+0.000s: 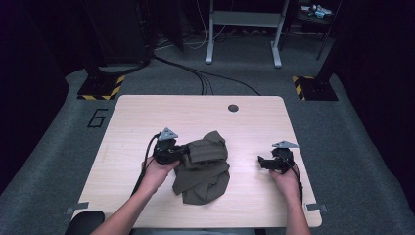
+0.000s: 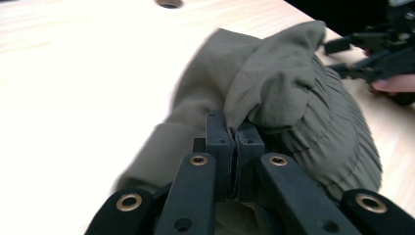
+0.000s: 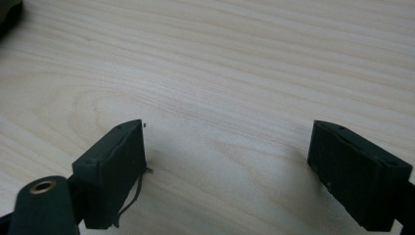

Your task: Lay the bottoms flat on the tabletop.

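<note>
An olive-green garment (image 1: 205, 169) lies crumpled in a heap on the light wooden table (image 1: 147, 112), near its middle. My left gripper (image 1: 184, 152) is at the heap's left edge. In the left gripper view, the left gripper (image 2: 235, 134) is shut on a fold of the garment (image 2: 284, 88), and the cloth rises up from the pinch. My right gripper (image 1: 262, 161) sits to the right of the heap, apart from it, with a hand behind it. In the right gripper view, the right gripper (image 3: 227, 147) stands open over bare wood (image 3: 220, 58), with nothing between its jaws.
A round cable hole (image 1: 233, 107) sits near the table's far edge. Grey carpet surrounds the table, with a painted "6" (image 1: 97, 117) at the left. Two black-and-yellow striped bases (image 1: 100, 88) (image 1: 313, 88) and a grey desk frame (image 1: 243, 29) stand beyond.
</note>
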Demonstrator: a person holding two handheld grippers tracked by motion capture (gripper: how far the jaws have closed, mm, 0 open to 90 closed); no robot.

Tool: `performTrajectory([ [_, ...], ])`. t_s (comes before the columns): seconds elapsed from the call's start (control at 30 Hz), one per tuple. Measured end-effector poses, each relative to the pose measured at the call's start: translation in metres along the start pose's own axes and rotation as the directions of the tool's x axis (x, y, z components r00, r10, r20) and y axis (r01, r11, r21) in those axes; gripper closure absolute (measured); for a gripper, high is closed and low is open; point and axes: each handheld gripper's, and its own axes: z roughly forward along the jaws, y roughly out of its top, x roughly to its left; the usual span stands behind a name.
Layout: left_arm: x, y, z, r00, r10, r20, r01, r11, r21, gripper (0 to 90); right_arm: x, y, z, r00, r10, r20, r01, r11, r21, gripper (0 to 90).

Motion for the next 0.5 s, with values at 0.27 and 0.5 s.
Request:
performTrajectory([
  [0.27,0.038,0.003,-0.017,0.9964,-0.009,-0.084,0.009,1.0,-0.004,87.8,0.0,0.0,0.0,1.0,-0.003,0.001,0.003,1.0,0.002,13.2],
  [0.5,0.075,-0.001,-0.026,0.9888,-0.048,-0.141,0.05,0.9987,0.007,87.8,0.0,0.0,0.0,1.0,-0.007,0.0,0.007,1.0,0.0,13.3],
])
